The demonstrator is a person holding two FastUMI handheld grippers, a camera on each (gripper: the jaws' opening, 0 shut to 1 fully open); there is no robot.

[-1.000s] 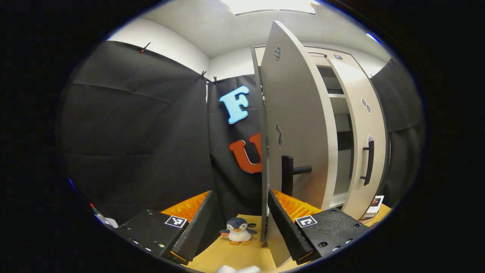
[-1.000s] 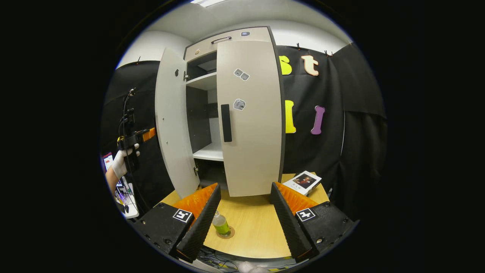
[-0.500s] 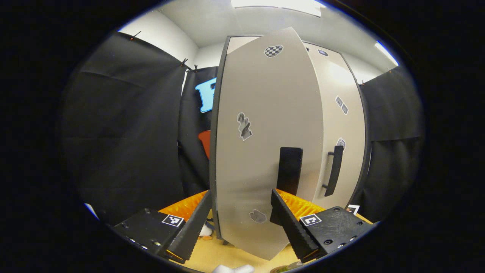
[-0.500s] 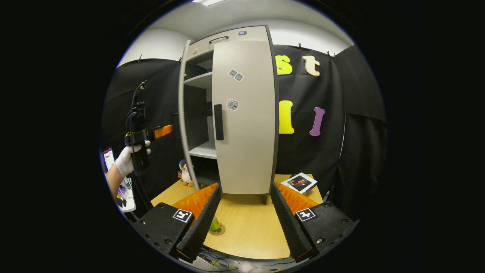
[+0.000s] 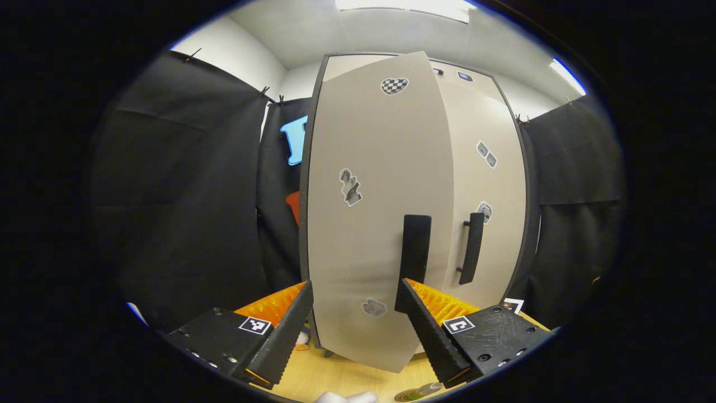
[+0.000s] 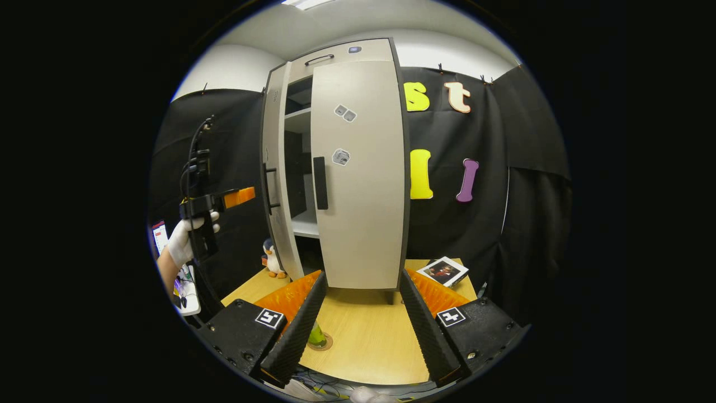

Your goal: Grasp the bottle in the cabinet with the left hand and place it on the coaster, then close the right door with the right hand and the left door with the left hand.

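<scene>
Swinging nearly shut, the left door (image 5: pixel 369 224) meets the left gripper (image 5: pixel 355 313), fingers spread, bottle (image 6: pixel 316 336) parked on its coaster (image 6: pixel 324 344).

Both hand-held grippers, left (image 5: pixel 352 319) and right (image 6: pixel 358 313), jaws apart, empty.

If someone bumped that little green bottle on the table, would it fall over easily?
Probably yes. The bottle stands upright, narrow for its height, on a coaster, so a push near its top would likely tip it. Once down, its seemingly round body might roll.
</scene>
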